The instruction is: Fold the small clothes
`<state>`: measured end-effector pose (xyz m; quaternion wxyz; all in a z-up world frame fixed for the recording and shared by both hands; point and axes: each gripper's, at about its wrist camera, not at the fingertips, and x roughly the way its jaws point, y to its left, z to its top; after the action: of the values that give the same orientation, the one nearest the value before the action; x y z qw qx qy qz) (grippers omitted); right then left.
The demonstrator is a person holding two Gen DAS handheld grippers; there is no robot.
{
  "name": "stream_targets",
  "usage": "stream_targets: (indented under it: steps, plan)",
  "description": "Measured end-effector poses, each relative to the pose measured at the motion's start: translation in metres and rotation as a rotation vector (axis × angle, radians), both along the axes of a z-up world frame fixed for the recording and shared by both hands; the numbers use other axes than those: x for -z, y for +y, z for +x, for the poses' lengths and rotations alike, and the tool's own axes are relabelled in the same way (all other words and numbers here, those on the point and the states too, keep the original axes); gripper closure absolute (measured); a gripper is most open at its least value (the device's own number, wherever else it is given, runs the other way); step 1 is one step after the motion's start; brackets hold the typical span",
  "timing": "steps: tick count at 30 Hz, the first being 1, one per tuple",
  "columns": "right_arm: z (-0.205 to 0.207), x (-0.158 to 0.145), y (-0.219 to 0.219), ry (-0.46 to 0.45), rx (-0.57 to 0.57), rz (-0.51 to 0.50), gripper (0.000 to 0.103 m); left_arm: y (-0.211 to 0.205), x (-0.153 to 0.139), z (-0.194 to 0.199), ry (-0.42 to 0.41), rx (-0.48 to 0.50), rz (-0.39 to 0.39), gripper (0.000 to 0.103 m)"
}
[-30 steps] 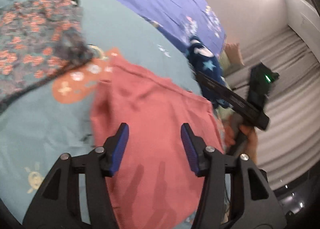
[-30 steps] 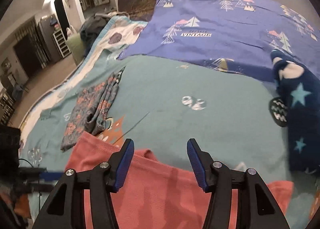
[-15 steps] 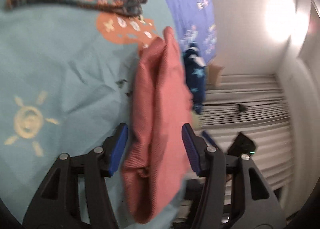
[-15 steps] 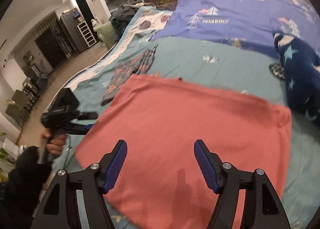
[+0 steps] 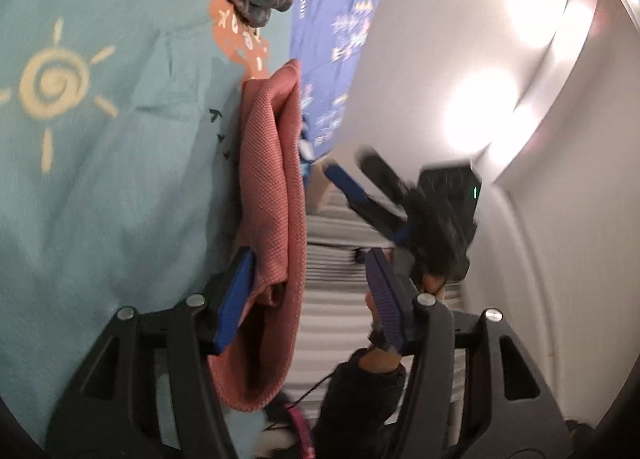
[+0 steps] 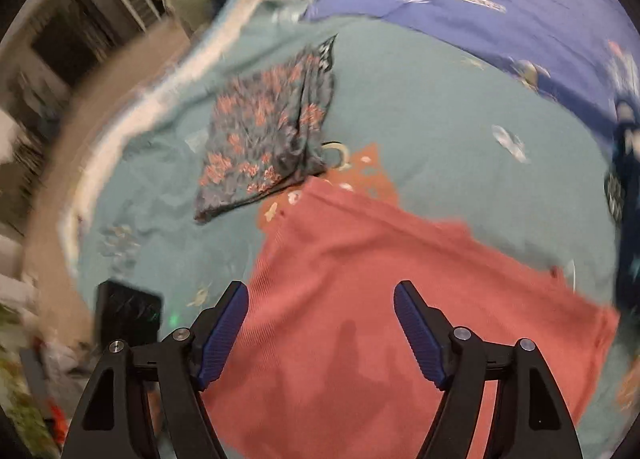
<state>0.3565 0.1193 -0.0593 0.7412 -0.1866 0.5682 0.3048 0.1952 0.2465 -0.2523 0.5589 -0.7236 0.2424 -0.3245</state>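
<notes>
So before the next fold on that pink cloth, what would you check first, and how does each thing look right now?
1. Pink cloth lying spread on the teal bedsheet: ok in the right wrist view.
2. Right gripper clear of the cloth: ok, its jaws have just been opening and nothing is between them.
3. Left gripper holding an edge: cannot tell; cloth sits against one pad, the jaws stand apart.
4. Floral garment out of the way: not ok, its corner meets the pink cloth.
5. Picture sharp enough to aim: not ok, both views are blurred.

Black tongs (image 6: 320,333), ribbed blue pads (image 6: 222,333).
</notes>
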Motion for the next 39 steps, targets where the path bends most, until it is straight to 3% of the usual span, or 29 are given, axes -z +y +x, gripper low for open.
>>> stream_targets:
  steps: [2, 5, 9, 11, 12, 13, 15, 16, 17, 22, 25, 28, 30, 33, 37, 39]
  plan:
    - [-0.007, 0.013, 0.043, -0.040, -0.038, -0.142, 0.026, -0.002, 0.006, -0.006, -0.013, -0.032, -0.053, 0.044]
    - [-0.015, 0.048, 0.089, -0.027, -0.068, -0.379, 0.028, -0.002, 0.013, -0.016, -0.015, -0.082, -0.125, 0.044]
    - [-0.027, 0.083, 0.114, -0.036, -0.102, -0.567, 0.029, -0.002, 0.022, -0.025, -0.015, -0.091, -0.200, 0.044]
    - [-0.031, 0.095, 0.117, -0.028, -0.110, -0.613, 0.031, -0.003, 0.023, -0.028, -0.014, -0.095, -0.210, 0.044]
    - [-0.032, 0.100, 0.117, -0.038, -0.112, -0.645, 0.039, -0.003, 0.022, -0.031, -0.012, -0.098, -0.202, 0.044]
    - [-0.032, 0.102, 0.115, -0.052, -0.107, -0.669, 0.053, -0.006, 0.021, -0.029, -0.009, -0.100, -0.189, 0.044]
    - [-0.032, 0.106, 0.110, -0.079, -0.104, -0.712, 0.068, -0.009, 0.015, -0.019, 0.001, -0.103, -0.148, 0.044]
    - [-0.032, 0.107, 0.107, -0.069, -0.105, -0.710, 0.079, -0.011, 0.012, -0.019, 0.007, -0.099, -0.127, 0.044]
    - [-0.033, 0.108, 0.103, -0.052, -0.105, -0.708, 0.084, -0.011, 0.011, -0.018, 0.014, -0.093, -0.111, 0.044]
    - [-0.024, 0.089, 0.083, -0.010, -0.074, -0.603, 0.093, -0.013, -0.001, -0.017, 0.059, -0.072, -0.035, 0.044]
    - [-0.019, 0.071, 0.067, 0.024, -0.060, -0.511, 0.094, -0.018, -0.016, -0.018, 0.070, -0.063, 0.092, 0.044]
    - [-0.013, 0.056, 0.049, 0.064, -0.039, -0.439, 0.094, -0.025, -0.039, -0.016, 0.070, -0.054, 0.295, 0.044]
    - [-0.009, 0.047, 0.038, 0.083, -0.028, -0.395, 0.094, -0.035, -0.056, -0.017, 0.057, -0.035, 0.431, 0.044]
    - [-0.008, 0.038, 0.028, 0.101, -0.026, -0.343, 0.094, -0.049, -0.079, -0.013, 0.085, -0.008, 0.694, 0.044]
    - [-0.007, 0.030, 0.020, 0.117, -0.009, -0.292, 0.094, -0.069, -0.106, -0.015, 0.045, 0.019, 0.939, 0.044]
    - [-0.010, 0.029, 0.018, 0.119, -0.008, -0.274, 0.094, -0.080, -0.113, -0.021, 0.051, 0.029, 1.119, 0.046]
